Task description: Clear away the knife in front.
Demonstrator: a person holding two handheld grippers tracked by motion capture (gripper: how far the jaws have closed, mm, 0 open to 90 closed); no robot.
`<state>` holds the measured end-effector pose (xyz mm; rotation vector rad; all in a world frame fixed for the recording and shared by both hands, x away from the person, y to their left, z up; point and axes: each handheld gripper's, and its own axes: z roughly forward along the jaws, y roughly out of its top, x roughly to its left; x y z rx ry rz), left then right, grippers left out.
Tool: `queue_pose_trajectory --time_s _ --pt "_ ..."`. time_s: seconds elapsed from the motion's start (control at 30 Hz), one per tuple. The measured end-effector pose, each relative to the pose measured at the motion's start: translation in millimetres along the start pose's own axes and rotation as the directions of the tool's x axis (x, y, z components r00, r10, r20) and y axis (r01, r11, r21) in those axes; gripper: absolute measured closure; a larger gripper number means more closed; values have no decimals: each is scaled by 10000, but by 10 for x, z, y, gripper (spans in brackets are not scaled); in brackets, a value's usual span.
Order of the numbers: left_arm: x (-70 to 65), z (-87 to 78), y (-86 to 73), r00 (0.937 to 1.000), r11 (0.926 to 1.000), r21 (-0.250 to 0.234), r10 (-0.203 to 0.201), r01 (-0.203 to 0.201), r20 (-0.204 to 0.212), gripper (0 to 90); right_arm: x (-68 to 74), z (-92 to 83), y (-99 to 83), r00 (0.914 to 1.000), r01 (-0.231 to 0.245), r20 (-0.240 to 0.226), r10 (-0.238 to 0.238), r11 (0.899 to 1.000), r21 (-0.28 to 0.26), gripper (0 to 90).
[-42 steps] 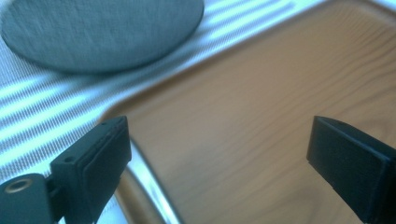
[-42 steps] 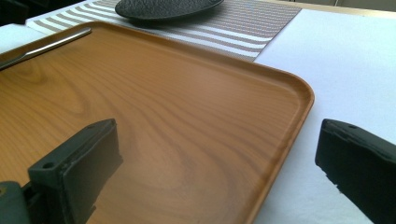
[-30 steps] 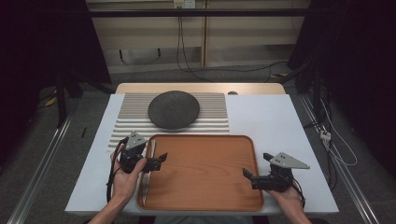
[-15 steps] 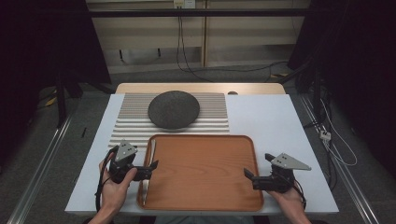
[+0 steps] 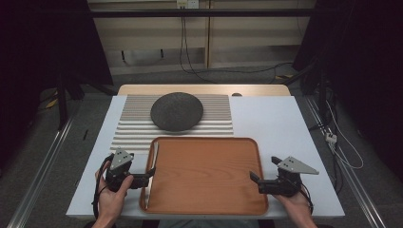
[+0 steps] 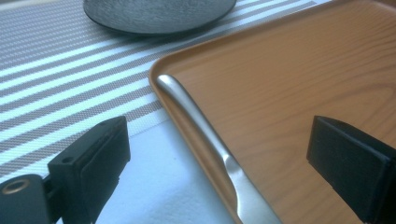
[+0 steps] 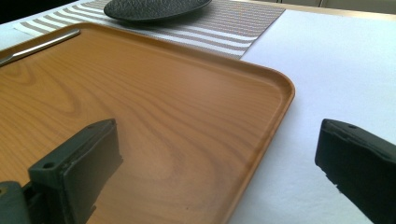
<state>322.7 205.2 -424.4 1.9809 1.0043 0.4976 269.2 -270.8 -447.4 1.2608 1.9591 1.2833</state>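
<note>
Straddling the wooden tray's (image 5: 204, 175) rims at nine and three o'clock, left gripper (image 5: 146, 175) and right gripper (image 5: 255, 180) gape unclenched, apparently ready to lift it, knife (image 6: 205, 135) aboard.

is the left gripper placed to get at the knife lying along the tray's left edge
Probably yes. The left gripper has its tongs open, straddling the tray's left rim, and the knife lies between them with nothing on top of it.

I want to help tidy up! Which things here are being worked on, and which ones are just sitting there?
Being worked on: wooden tray, metal knife lying along its edge, left gripper and right gripper, both open at the tray's sides.

Just sitting there: dark plate, striped mat.
</note>
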Motion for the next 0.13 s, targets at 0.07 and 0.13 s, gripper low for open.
queue_pose_trajectory --time_s 0.07,0.13 --pt "-2 6 -1 10000 10000 -42 18 -18 -44 58 2 -2 -1 10000 11 -6 -11 10000 -5 1" --pt "-8 31 -2 9999 9998 175 123 -121 -102 58 3 1 3 10000 18 -3 -18 10000 -9 1"
